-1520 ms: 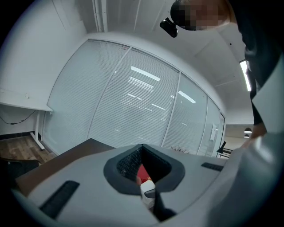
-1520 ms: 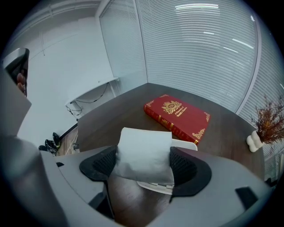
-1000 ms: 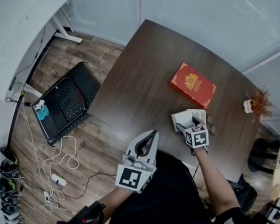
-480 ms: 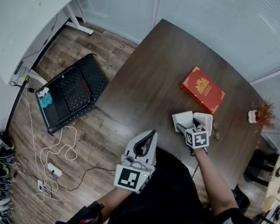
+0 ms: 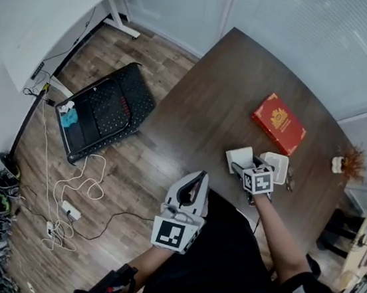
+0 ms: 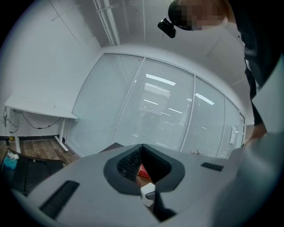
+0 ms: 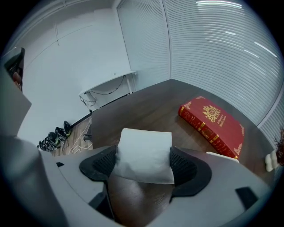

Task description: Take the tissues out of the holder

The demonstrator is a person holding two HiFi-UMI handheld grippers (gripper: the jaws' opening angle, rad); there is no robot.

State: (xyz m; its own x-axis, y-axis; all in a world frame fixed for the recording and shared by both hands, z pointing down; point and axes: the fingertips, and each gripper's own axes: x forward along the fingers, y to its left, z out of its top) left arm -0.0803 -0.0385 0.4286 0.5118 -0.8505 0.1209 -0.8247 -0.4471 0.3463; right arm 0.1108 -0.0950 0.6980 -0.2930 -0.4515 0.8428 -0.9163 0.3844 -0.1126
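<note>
Right tongs (image 7: 144,165): pinching the tissues (image 7: 145,148), held apart from the holder (image 5: 277,167) at centre right.
Left tongs (image 6: 143,165): pressed together, empty.
Remaining: probably only to put the tissues on the counter (image 5: 222,107).

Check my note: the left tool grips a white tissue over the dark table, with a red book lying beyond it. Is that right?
Not quite: the right tool grips the white tissue over the dark table, with the red book beyond it, as the right gripper view shows. The left tool is shut and empty.
</note>
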